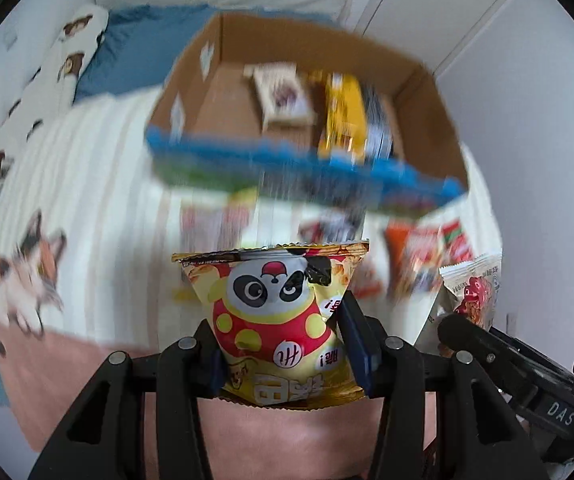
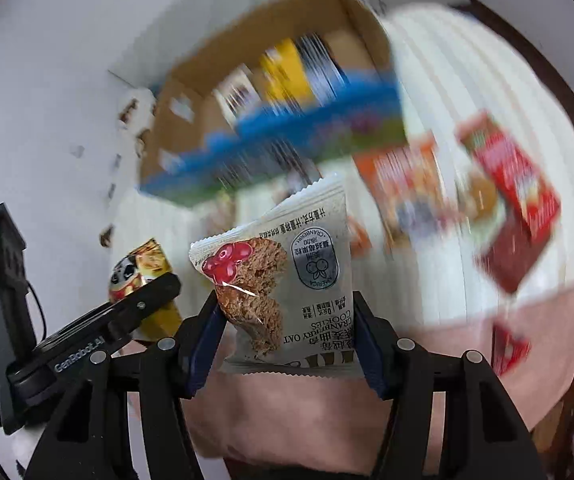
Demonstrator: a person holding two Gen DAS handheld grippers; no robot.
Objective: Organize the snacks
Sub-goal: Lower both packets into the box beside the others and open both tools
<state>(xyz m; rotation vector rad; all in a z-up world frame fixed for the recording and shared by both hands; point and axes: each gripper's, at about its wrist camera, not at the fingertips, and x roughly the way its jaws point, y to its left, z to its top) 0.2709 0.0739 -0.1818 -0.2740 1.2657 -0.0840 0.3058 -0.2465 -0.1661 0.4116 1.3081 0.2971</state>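
Observation:
My left gripper (image 1: 283,344) is shut on a yellow panda snack bag (image 1: 275,312), held above the bed. My right gripper (image 2: 287,332) is shut on a grey cranberry oat cookie packet (image 2: 283,276). Each held packet shows in the other view: the cookie packet at the right of the left wrist view (image 1: 475,292), the panda bag at the left of the right wrist view (image 2: 143,276). Ahead stands an open cardboard box (image 1: 427,120) with a blue front edge, also in the right wrist view (image 2: 247,44). It holds a yellow pack (image 1: 343,116) and a beige box (image 1: 283,96).
Several red and orange snack packs (image 2: 515,200) lie on the striped white bedspread (image 1: 99,184) in front of the box, blurred by motion. A blue pillow (image 1: 127,56) lies at the head of the bed. A pink blanket (image 1: 295,440) covers the near edge.

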